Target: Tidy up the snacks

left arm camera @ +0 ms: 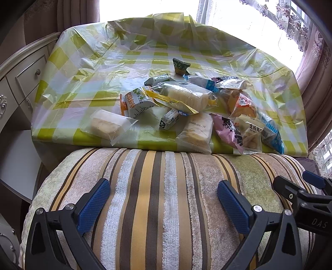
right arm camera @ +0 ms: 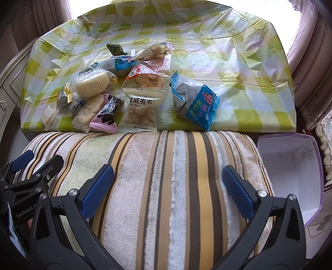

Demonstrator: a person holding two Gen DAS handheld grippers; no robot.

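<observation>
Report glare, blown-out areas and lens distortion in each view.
Left wrist: window blown out white, glare on the plastic tablecloth, edges bowed by the fisheye, dark vignette corners. Right wrist: top corners overexposed, sheen on the tablecloth, snacks sharp, striped cushion bulging from distortion.

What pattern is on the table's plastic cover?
Yellow-green and white checks on the plastic cover, clearest in the right wrist view.

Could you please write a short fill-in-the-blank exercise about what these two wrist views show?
1. The snack packets lie in a pile on a green-and-white ____ plastic sheet.
2. Both the left gripper and the right gripper have their jaws ____.
3. The grippers hover over a ____ cushion.
4. The box beside the cushion is ____.

Missing words: checked; open; striped; empty
</observation>
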